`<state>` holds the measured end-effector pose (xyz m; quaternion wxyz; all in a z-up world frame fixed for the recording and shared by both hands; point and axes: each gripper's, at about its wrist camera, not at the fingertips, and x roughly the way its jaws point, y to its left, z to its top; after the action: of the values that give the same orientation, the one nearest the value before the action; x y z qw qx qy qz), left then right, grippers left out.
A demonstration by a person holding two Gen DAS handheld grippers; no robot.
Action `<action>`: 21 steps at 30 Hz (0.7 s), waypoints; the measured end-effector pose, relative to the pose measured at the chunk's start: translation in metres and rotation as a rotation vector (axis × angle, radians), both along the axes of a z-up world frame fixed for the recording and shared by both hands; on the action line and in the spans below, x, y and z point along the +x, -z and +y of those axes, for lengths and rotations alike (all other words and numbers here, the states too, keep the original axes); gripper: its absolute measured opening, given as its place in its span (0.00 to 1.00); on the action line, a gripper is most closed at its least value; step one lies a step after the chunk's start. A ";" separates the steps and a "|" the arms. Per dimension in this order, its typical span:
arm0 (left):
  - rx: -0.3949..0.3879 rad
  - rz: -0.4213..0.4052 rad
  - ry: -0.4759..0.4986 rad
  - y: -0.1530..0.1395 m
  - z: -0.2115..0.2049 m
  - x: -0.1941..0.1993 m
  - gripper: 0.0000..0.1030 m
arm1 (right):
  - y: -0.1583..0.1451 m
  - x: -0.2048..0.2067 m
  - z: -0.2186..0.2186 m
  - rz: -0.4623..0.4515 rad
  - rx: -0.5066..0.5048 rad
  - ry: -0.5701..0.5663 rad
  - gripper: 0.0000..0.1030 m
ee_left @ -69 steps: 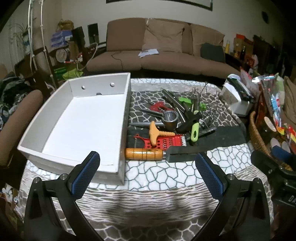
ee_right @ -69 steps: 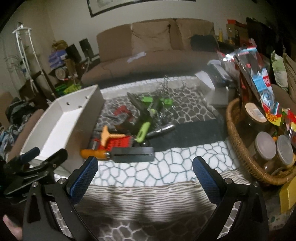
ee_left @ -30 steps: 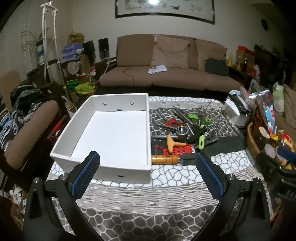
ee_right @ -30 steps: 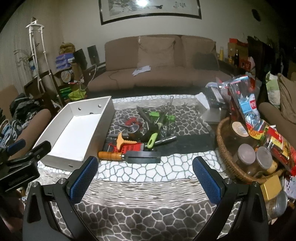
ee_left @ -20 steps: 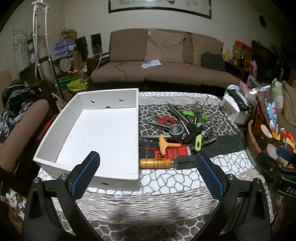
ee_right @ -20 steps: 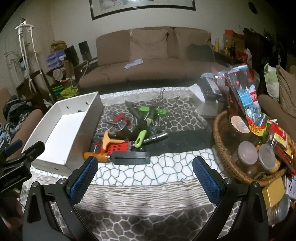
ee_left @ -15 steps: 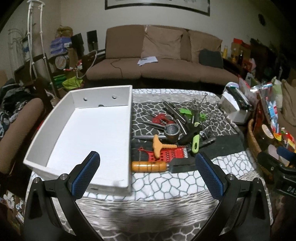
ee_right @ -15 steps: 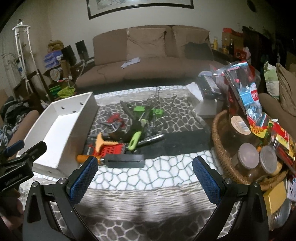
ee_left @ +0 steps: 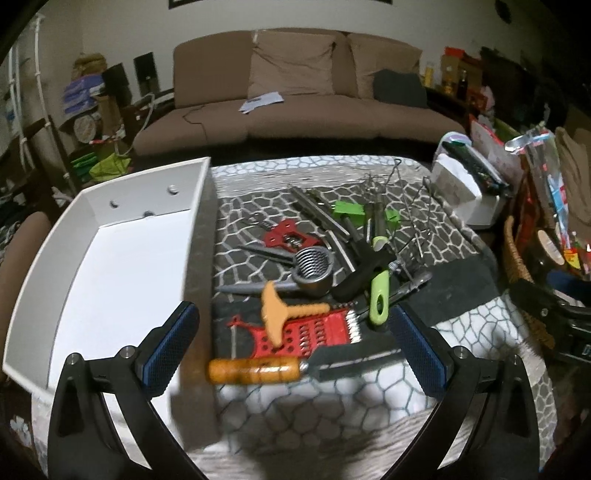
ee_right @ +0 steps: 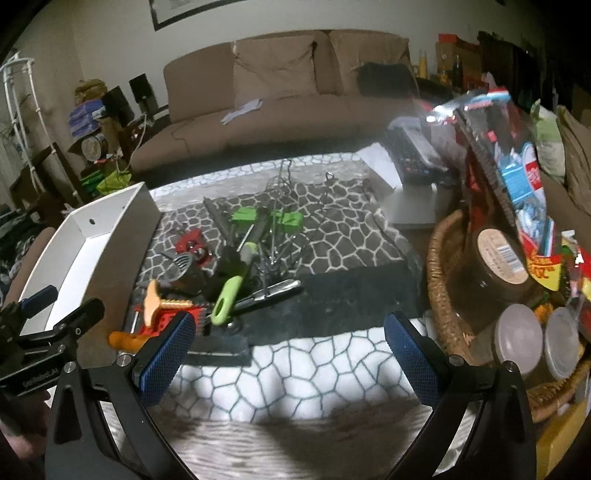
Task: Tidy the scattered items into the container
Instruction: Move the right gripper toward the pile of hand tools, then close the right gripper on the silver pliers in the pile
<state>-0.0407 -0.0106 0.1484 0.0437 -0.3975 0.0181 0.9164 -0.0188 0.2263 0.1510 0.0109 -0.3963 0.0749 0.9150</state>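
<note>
Both tools, the left tool [ee_left: 293, 345] and right tool [ee_right: 288, 349], hang spread apart, holding nothing. The utensil pile [ee_left: 317, 280] sits mid-frame on the tabletop [ee_left: 332, 402], beside the white container [ee_left: 110, 266] at left, handy for loading.

A home living room: a brown sofa [ee_left: 295, 92] with cushions stands along the far wall under a framed picture [ee_right: 177, 11]. Cluttered shelves [ee_left: 85, 107] fill the far left, and a wicker basket [ee_right: 443, 280] of jars and snack packets sits on the right.
</note>
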 end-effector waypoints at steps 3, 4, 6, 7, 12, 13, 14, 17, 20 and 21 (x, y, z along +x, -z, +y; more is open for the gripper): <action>-0.002 0.000 0.045 0.005 0.008 -0.015 1.00 | 0.005 -0.012 0.008 -0.005 -0.009 -0.001 1.00; -0.006 0.002 0.051 0.006 0.010 -0.018 1.00 | 0.006 -0.015 0.011 -0.006 -0.015 0.001 1.00; -0.021 0.003 0.060 0.009 0.014 -0.027 1.00 | 0.008 -0.023 0.018 -0.006 -0.026 0.006 1.00; -0.022 0.002 0.064 0.011 0.016 -0.032 1.00 | 0.009 -0.026 0.022 -0.005 -0.031 0.009 1.00; -0.017 0.000 0.085 0.018 0.026 -0.049 1.00 | 0.018 -0.044 0.038 -0.016 -0.066 0.014 1.00; -0.012 -0.002 0.090 0.020 0.027 -0.052 1.00 | 0.019 -0.047 0.039 -0.017 -0.072 0.013 1.00; -0.008 -0.004 0.094 0.023 0.028 -0.055 1.00 | 0.021 -0.050 0.041 -0.017 -0.080 0.009 1.00; 0.000 -0.008 0.098 0.032 0.029 -0.065 1.00 | 0.027 -0.056 0.040 -0.018 -0.089 -0.007 1.00; 0.012 -0.014 0.084 0.043 0.024 -0.074 1.00 | 0.035 -0.062 0.035 -0.028 -0.099 -0.032 1.00; 0.019 -0.014 0.079 0.047 0.022 -0.076 0.99 | 0.038 -0.063 0.033 -0.030 -0.101 -0.041 1.00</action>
<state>-0.1164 0.0110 0.1018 0.0838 -0.4026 0.0249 0.9112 -0.0821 0.2597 0.1129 -0.0269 -0.4114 0.1127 0.9041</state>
